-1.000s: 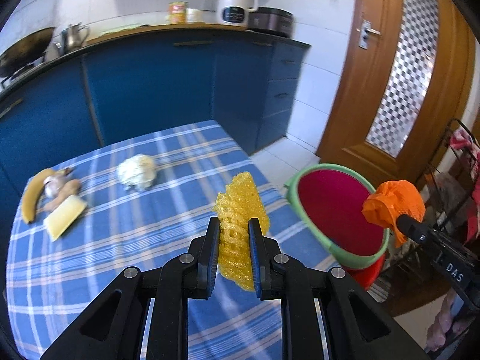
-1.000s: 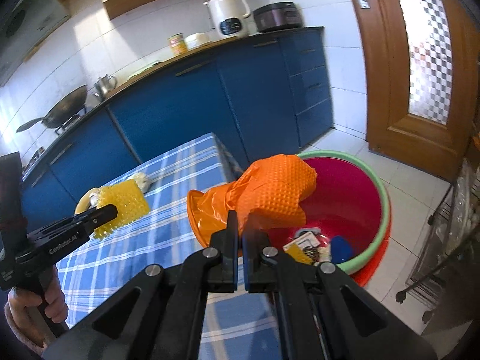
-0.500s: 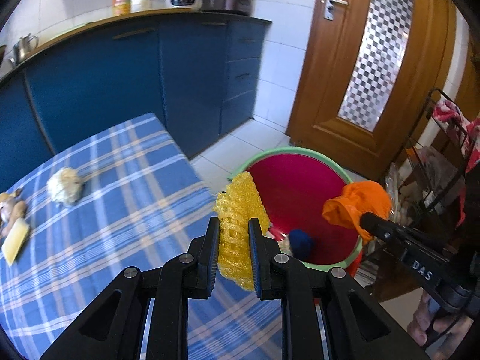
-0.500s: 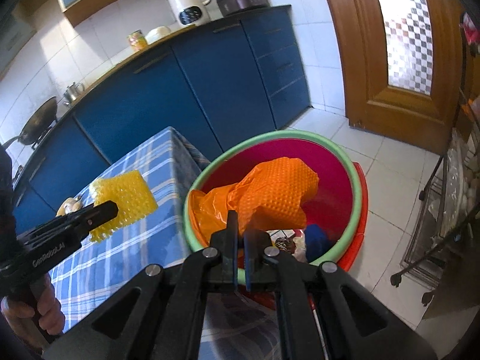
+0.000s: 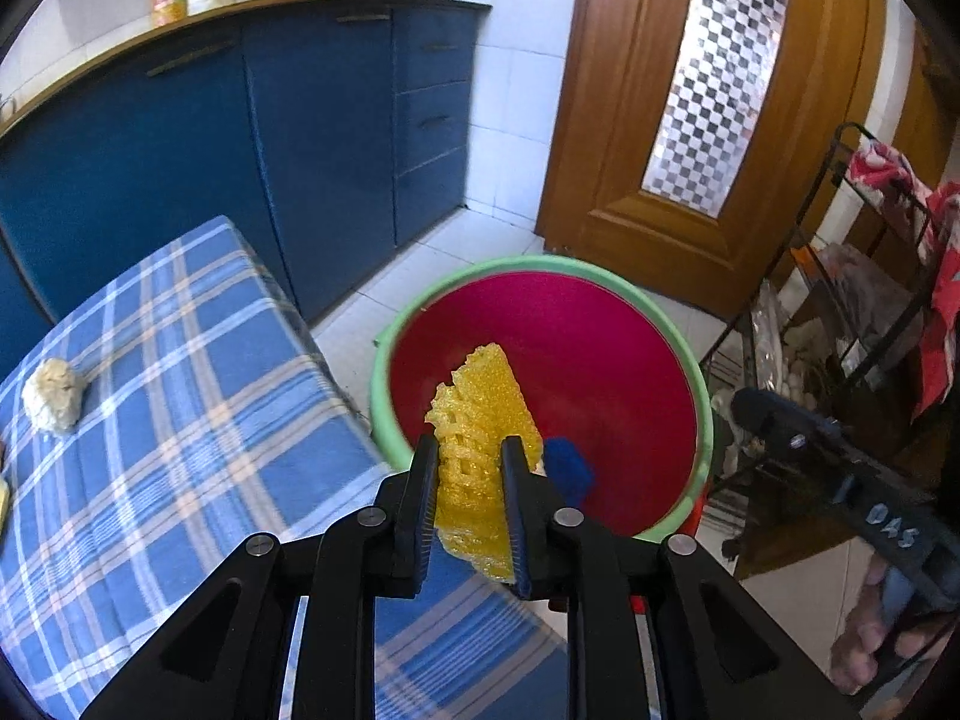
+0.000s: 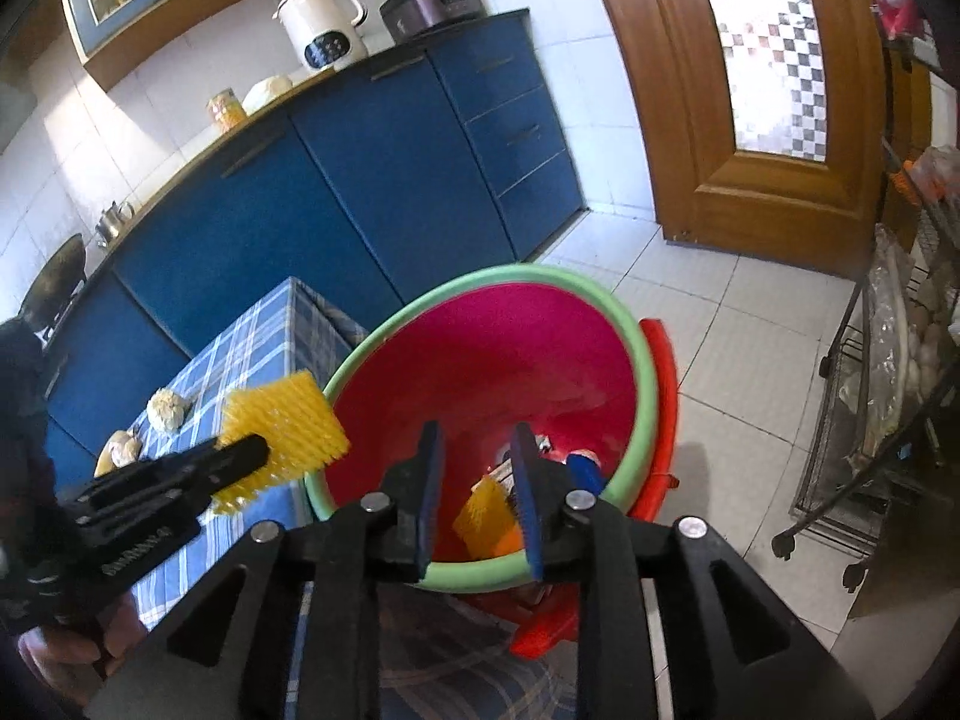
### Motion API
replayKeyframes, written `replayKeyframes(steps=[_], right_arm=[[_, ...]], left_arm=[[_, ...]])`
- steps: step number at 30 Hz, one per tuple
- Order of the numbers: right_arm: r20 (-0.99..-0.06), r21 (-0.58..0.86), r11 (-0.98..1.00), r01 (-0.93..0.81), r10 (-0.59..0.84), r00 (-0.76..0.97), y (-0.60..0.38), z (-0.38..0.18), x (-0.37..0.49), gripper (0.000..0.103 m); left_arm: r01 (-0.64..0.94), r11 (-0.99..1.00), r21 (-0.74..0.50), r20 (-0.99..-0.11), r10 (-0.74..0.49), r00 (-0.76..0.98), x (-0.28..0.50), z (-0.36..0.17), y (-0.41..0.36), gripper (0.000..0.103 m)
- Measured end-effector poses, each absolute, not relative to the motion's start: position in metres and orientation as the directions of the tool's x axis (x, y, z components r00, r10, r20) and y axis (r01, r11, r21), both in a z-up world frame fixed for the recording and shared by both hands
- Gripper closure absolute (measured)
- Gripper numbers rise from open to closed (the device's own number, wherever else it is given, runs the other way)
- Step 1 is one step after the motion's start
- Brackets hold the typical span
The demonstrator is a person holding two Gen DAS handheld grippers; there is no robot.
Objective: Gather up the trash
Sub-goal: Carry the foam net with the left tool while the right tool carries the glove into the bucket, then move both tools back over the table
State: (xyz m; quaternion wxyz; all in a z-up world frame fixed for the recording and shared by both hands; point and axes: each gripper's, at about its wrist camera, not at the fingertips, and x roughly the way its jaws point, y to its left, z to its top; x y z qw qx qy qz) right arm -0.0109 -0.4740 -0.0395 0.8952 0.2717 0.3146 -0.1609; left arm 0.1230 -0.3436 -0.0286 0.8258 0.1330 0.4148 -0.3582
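The yellow foam net (image 5: 480, 420) is pinched in the left claw (image 5: 465, 468), which is just easing apart, over the red bin (image 5: 660, 360) for dropping. The right claw (image 6: 474, 480) is opening with nothing between its pads. A crumpled wad (image 5: 53, 395) remains on the checked surface (image 5: 180, 420).

Both hand-held grippers (image 5: 467, 447) (image 6: 477, 438) tilted down, opening.
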Motion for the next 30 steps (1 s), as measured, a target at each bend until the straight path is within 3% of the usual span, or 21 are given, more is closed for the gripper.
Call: replayKeyframes(steps=[2,4,7,30], right_arm=[[-0.646,0.392,0.794,0.464,-0.121,0.754,-0.476,-0.038,-0.015,0.075],[-0.648,0.391,0.792,0.47,-0.126,0.751,-0.477,-0.037,-0.018,0.075],[-0.651,0.383,0.794,0.472,-0.131,0.748,-0.477,-0.038,-0.02,0.075],[-0.631,0.364,0.847,0.388,-0.082,0.771,-0.435,-0.012,-0.019,0.075]], left_arm=[[0.711,0.699,-0.072,-0.789,-0.476,0.388,0.122,-0.032,-0.349,0.08],[0.713,0.698,-0.067,-0.793,-0.471,0.386,0.122,-0.035,-0.353,0.066],[0.711,0.7,-0.064,-0.796,-0.466,0.387,0.121,-0.037,-0.355,0.056],[0.57,0.813,-0.119,-0.754,-0.448,0.481,0.135,-0.006,-0.264,0.055]])
